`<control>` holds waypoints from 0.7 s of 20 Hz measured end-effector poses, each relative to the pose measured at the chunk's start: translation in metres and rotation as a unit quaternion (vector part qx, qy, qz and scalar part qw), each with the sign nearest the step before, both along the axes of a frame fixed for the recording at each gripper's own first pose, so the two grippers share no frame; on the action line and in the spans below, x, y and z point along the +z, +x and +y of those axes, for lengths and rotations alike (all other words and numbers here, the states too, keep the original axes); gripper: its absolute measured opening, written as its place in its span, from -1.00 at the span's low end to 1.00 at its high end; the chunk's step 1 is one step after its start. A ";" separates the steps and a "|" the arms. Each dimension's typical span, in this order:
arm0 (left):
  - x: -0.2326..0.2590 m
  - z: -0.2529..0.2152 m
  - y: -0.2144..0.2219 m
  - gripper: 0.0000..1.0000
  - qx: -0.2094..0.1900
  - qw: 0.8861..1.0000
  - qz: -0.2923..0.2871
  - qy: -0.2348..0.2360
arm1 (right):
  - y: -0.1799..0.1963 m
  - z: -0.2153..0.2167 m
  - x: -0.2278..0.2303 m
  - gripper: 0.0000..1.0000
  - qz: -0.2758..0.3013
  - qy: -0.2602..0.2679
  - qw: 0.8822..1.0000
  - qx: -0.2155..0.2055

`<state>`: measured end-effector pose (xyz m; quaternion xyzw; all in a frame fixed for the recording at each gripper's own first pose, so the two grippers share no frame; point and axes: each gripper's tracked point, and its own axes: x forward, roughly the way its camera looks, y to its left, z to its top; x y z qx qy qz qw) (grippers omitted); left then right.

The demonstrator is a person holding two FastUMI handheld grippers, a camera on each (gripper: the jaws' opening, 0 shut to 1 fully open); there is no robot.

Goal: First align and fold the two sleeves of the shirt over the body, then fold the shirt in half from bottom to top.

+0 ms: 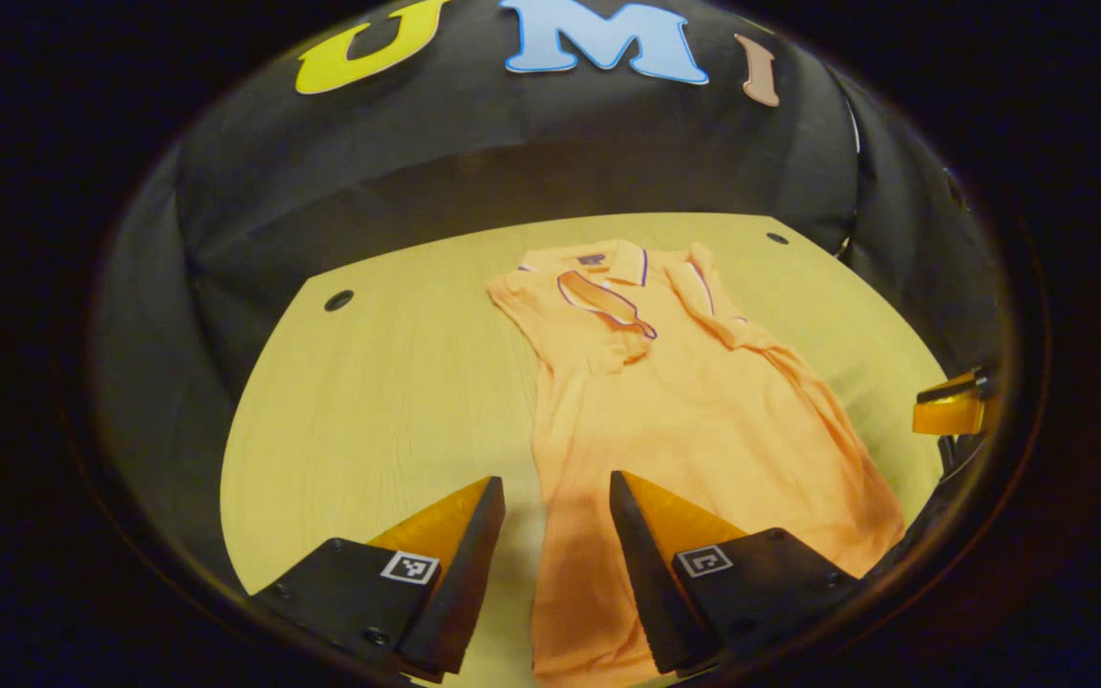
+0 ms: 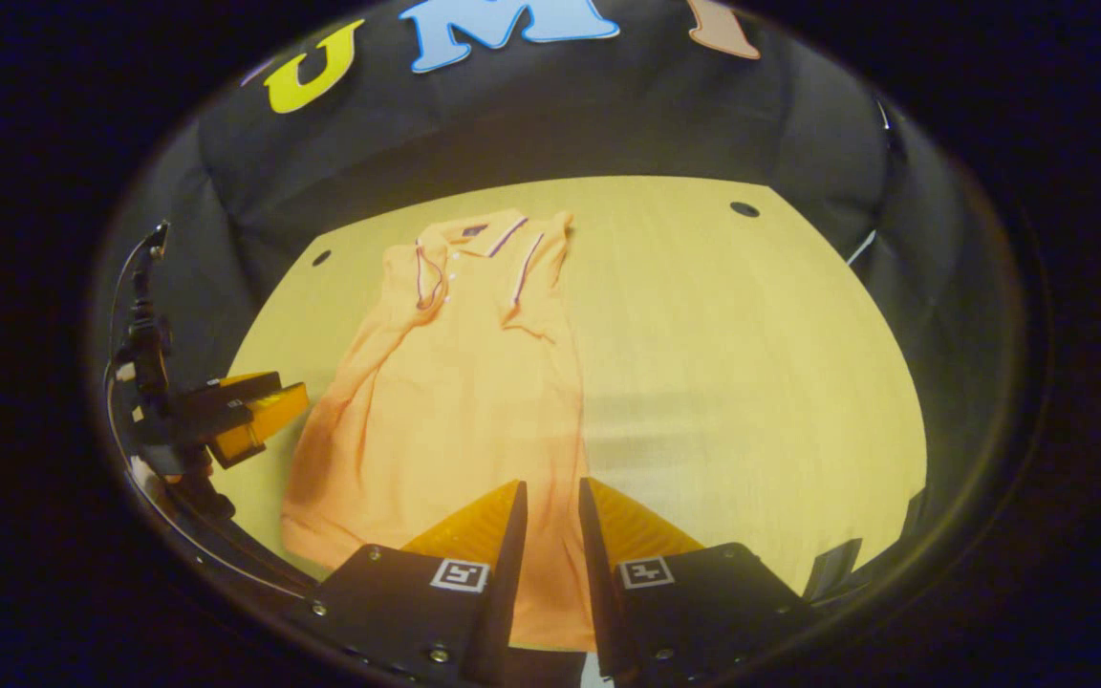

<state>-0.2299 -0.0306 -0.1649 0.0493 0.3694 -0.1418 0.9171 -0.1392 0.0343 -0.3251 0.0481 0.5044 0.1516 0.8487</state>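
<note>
You are working on a desk [image 1: 388, 401] of pale wood-grain laminate, smooth with a low sheen. The shirt [image 1: 694, 420] near its far edge is soft, matt knit cloth with slight wrinkles. The booth wall [image 1: 474, 162] behind is matt cloth. Both grippers' finger bodies look like matt hard plastic.

A pale yellow wooden tabletop [image 1: 388, 401] with a fine straight grain spreads across the middle of both views, its far edge meeting a wrinkled black cloth wall [image 1: 474, 162] that curves around the back and sides of the booth. Two small dark round holes [image 1: 338, 300] are set into the tabletop near its far corners, one on each side, well apart from each other.
</note>
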 end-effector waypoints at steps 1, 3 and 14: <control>-0.004 0.006 -0.011 0.51 0.002 1.000 0.009 0.001 | -0.007 0.002 -0.005 -0.29 0.009 -0.003 1.000 0.009; -0.012 0.015 -0.033 0.51 0.005 1.000 0.027 0.003 | -0.021 0.005 -0.012 -0.29 0.025 -0.010 0.999 0.029; -0.040 0.027 -0.135 0.60 -0.003 0.993 0.119 0.011 | -0.104 0.005 -0.055 -0.29 0.128 -0.042 0.987 0.090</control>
